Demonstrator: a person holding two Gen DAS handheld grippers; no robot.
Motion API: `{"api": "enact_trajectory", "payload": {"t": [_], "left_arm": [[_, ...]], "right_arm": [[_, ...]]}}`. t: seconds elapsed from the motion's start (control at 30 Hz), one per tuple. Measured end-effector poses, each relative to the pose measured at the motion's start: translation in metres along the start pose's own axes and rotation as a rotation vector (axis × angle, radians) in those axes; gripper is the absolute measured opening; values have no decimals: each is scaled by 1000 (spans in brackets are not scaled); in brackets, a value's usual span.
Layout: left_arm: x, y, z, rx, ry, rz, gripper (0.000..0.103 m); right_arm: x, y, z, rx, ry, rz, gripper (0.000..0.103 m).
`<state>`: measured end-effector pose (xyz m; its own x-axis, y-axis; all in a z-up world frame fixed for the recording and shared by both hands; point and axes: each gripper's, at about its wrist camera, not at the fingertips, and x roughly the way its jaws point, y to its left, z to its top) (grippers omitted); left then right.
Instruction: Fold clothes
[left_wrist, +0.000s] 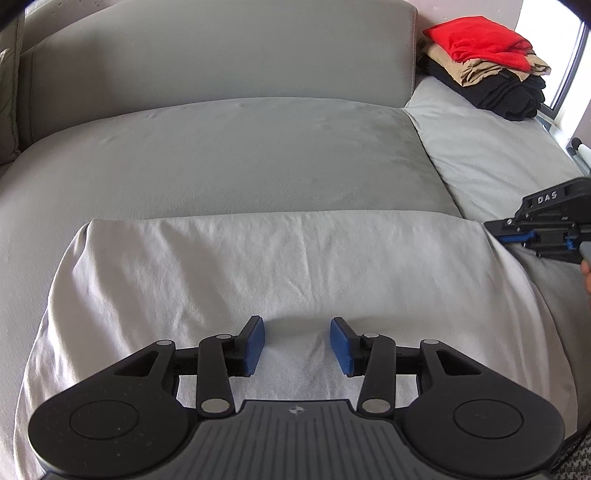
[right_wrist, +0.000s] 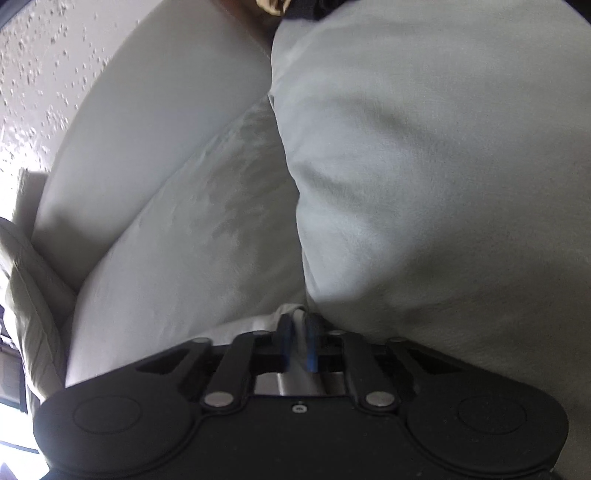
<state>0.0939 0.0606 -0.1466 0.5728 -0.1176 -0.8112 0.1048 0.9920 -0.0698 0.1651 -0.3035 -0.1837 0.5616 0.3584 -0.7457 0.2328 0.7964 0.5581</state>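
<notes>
Left tool (left_wrist: 297, 345) released, pads apart over white cloth (left_wrist: 258, 266), nothing pinched. Cloth spread flat on grey sofa (left_wrist: 236, 147), near edge under left tool, far right corner at right tool (left_wrist: 498, 227). Right tool (right_wrist: 298, 341) clenched on cloth corner (right_wrist: 297, 314). Likely light, limp, prone to sag and wrinkle; best taken at corners or hem. Folded pile (left_wrist: 487, 62) far right.

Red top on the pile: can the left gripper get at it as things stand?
Probably not without moving. The red top tops a pile at the sofa's far right corner; the left gripper hangs open over the white cloth. Nothing blocks the way.
</notes>
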Motion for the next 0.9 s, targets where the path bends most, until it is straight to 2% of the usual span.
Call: {"api": "enact_trajectory", "payload": {"t": [0.1, 0.17, 0.23, 0.33, 0.4, 0.6, 0.77, 0.83, 0.87, 0.9], "left_arm": [[0, 1, -1, -2, -2, 4, 45], [0, 0, -1, 0, -3, 10, 45], [0, -2, -2, 1, -5, 17, 45], [0, -3, -3, 6, -9, 23, 45], [0, -3, -3, 6, -11, 22, 45], [0, -2, -3, 5, -12, 22, 45], [1, -1, -3, 9, -13, 22, 46], [1, -1, -3, 10, -12, 22, 46], [1, -1, -3, 11, -12, 23, 46], [1, -2, -3, 13, -12, 26, 46]], "right_arm": [[-22, 4, -5, -24, -107, -39, 3], [-35, 8, -10, -62, -161, -105, 3], [-38, 14, -15, -121, -173, -154, 3], [-38, 18, -12, -144, -190, -171, 5], [-42, 10, -12, -96, -182, -129, 14], [-33, -8, -9, -28, -32, -49, 18], [-30, -5, -16, -86, 39, -39, 23], [-30, -1, -21, -147, 50, -46, 24], [-29, 3, -24, -187, 58, -70, 19], [-27, 8, -27, -254, 60, -141, 13]]}}
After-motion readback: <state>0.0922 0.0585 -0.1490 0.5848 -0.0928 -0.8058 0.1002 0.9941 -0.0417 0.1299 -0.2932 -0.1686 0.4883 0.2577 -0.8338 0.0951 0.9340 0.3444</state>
